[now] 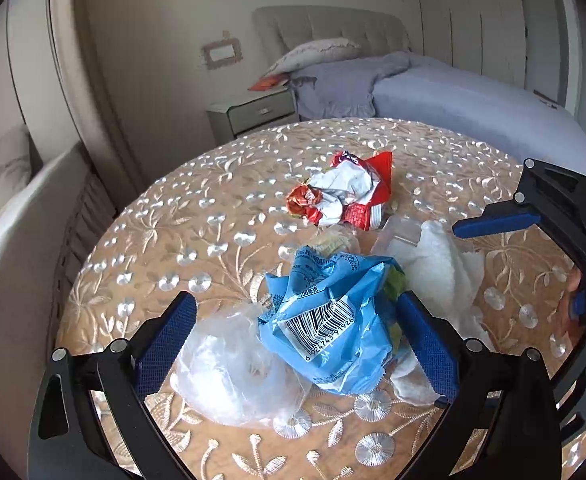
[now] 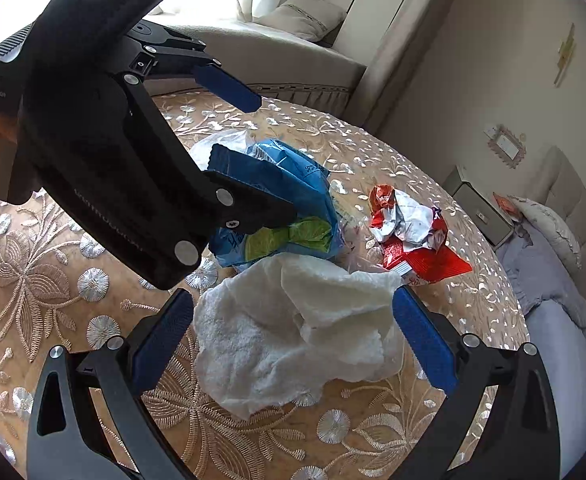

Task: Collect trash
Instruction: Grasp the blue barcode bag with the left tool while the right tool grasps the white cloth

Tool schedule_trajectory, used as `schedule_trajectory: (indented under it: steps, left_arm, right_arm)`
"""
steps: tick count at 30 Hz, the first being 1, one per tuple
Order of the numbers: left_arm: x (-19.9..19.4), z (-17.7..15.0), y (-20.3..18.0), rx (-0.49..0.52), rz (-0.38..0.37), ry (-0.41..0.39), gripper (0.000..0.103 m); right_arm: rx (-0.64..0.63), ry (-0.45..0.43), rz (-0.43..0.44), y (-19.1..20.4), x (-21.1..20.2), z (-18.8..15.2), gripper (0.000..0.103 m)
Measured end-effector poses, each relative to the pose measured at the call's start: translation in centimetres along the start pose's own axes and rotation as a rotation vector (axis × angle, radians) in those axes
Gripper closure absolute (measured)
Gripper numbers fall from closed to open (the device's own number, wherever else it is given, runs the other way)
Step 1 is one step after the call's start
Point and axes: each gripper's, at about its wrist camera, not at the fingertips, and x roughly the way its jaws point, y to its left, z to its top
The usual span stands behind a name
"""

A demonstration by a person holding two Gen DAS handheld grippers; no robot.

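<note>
Trash lies on a round table with a gold embroidered cloth (image 1: 197, 240). My left gripper (image 1: 297, 340) is open, its fingers on either side of a crumpled blue wrapper (image 1: 325, 320) with a barcode and a clear plastic bag (image 1: 229, 368). A white tissue (image 2: 285, 336) lies between the fingers of my open right gripper (image 2: 293, 340). Farther back sits a crumpled red and white wrapper (image 1: 341, 192) (image 2: 409, 232). The left gripper (image 2: 233, 128) hangs over the blue wrapper (image 2: 293, 184) in the right wrist view. At the right edge of the left wrist view stands the right gripper (image 1: 537, 264), next to the tissue (image 1: 441, 268).
A small piece of clear plastic (image 1: 401, 232) lies by the tissue. Behind the table are a bed with lilac bedding (image 1: 453, 108), a nightstand (image 1: 253, 114) and a cushioned window seat (image 2: 277, 48). The table edge curves close at the left (image 1: 73, 280).
</note>
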Motion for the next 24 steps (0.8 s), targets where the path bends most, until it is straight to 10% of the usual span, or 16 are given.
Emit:
schedule_trajectory:
  steps: [2,4,6,24]
  left_arm:
    - [0.6,0.2,-0.1,-0.003,-0.040,0.014,0.018]
    - [1.1,0.1,-0.4,-0.009,-0.072,0.032,0.034]
    - [1.3,-0.1,-0.8,0.011,-0.056,0.030,0.038]
    - [-8.3,-2.2,-3.9,-0.015,-0.044,-0.100,0.044]
  right_arm:
    - [-0.005,0.011,-0.031,0.2,0.7,0.1,0.007]
    - [-0.020,0.032,-0.019,0.4,1.3,0.0,0.054]
    - [0.003,0.062,0.014,0.3,1.9,-0.3,0.076]
    - [0.224,-0.055,0.104,0.9,-9.4,-4.4,0.085]
